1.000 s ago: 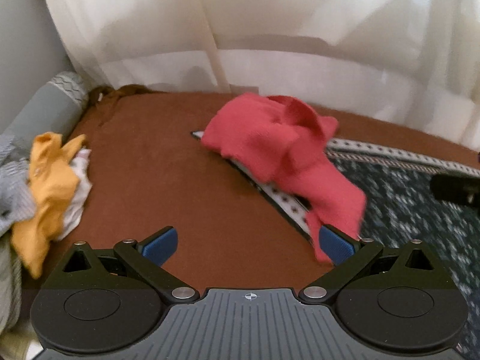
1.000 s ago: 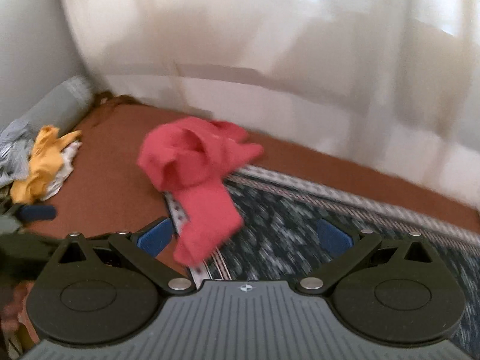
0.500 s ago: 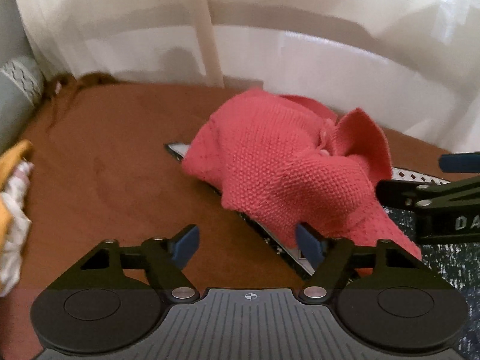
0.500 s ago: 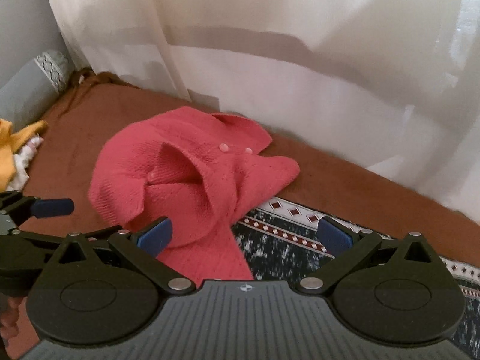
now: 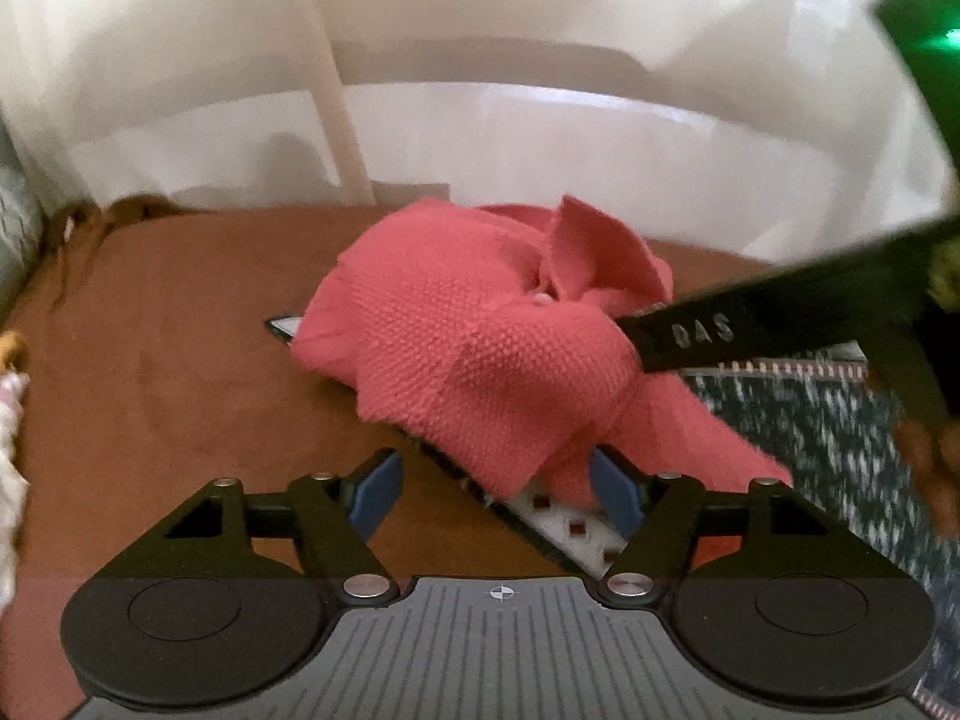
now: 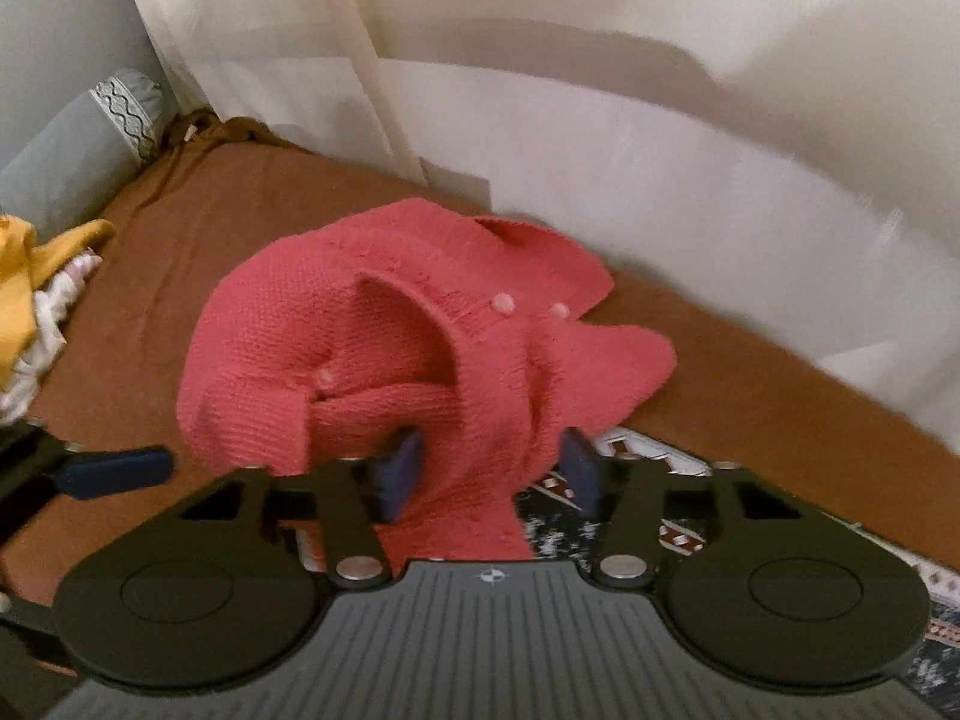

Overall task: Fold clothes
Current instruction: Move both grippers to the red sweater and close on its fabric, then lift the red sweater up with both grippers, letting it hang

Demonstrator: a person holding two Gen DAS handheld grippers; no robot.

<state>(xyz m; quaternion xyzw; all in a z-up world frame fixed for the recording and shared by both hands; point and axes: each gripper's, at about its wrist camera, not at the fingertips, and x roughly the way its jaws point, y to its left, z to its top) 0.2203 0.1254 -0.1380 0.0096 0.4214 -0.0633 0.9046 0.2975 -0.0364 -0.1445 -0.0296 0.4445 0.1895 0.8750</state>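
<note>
Left wrist view: a crumpled coral-red knitted cardigan with small pale buttons [image 5: 480, 348] lies heaped on a brown fabric-covered surface [image 5: 180, 372], its near side draped over the white-bordered edge of a dark patterned blanket with white flecks [image 5: 840, 420]. The left gripper [image 5: 495, 495] sits low at the cardigan's near hem, blue pads spread apart; the right-hand pad touches or just overlaps a fold of the knit, the left-hand pad stands over bare brown fabric, nothing clamped between them. A black finger of the right gripper [image 5: 750, 330], with raised lettering, reaches in from the right and presses at the cardigan's far side. Sheer white curtain [image 5: 480, 90] hangs behind. Right wrist view: same cardigan [image 6: 360, 330], collar flap turned up, three buttons showing. The right gripper [image 6: 492, 471] straddles a bunched ridge of knit that runs down between its blue pads; the pads stand partly drawn in on either side of the fabric, but whether they actually pinch it cannot be told. The tip of the left gripper's blue pad [image 6: 114, 471] shows at lower left, beside the cardigan's edge. Far left: a yellow garment on white cloth [image 6: 24, 276], and a grey-green bolster with a wavy trim band [image 6: 72, 144].
</note>
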